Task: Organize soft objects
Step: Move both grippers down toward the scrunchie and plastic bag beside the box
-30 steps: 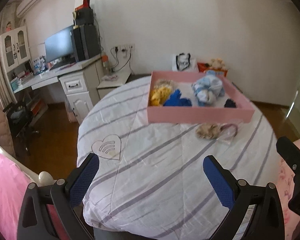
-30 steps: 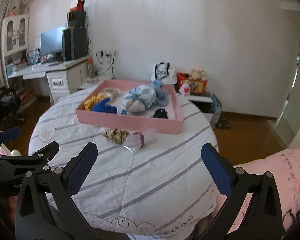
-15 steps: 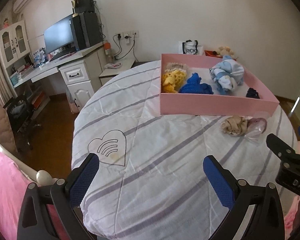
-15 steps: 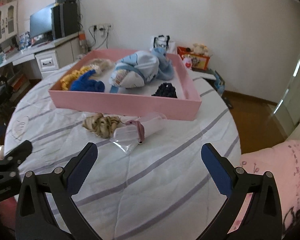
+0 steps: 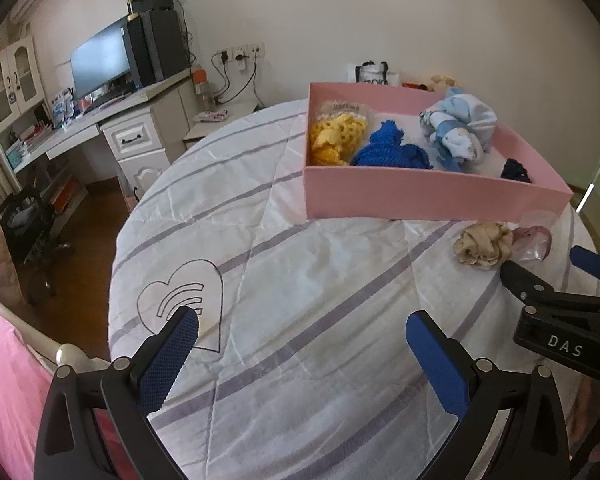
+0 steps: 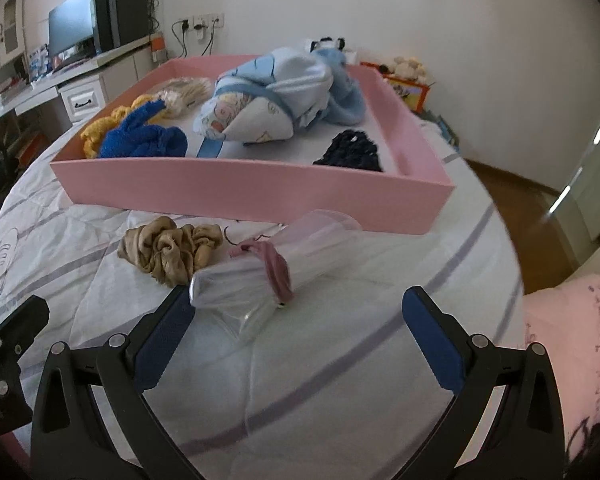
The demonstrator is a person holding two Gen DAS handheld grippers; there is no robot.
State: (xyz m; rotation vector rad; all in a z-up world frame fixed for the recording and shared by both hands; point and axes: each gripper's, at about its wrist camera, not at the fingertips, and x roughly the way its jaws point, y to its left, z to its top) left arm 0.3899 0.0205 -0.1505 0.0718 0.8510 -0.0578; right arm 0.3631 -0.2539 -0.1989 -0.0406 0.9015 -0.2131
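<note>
A pink tray (image 6: pixel 236 188) (image 5: pixel 428 196) sits on the round table with the striped white cloth (image 5: pixel 300 280). In it lie a yellow soft item (image 5: pixel 336 140), a blue one (image 6: pixel 144 140), a light blue bundle (image 6: pixel 276 96) and a dark scrunchie (image 6: pixel 352 150). In front of the tray lie a beige scrunchie (image 6: pixel 168 248) (image 5: pixel 484 244) and a clear bag with a pink scrunchie (image 6: pixel 276 268). My right gripper (image 6: pixel 296 320) is open, just short of the bag. My left gripper (image 5: pixel 300 344) is open and empty over bare cloth.
A desk with a monitor (image 5: pixel 100 64) and drawers stands at the back left, a dark chair (image 5: pixel 24 224) beside it. Pink bedding (image 6: pixel 568 340) lies at the right of the table. Bags and toys (image 6: pixel 404 72) sit by the far wall.
Both grippers have moved forward and down toward the table. The tray, the beige scrunchie and the bag now sit much closer to my right gripper. Both stay open.
</note>
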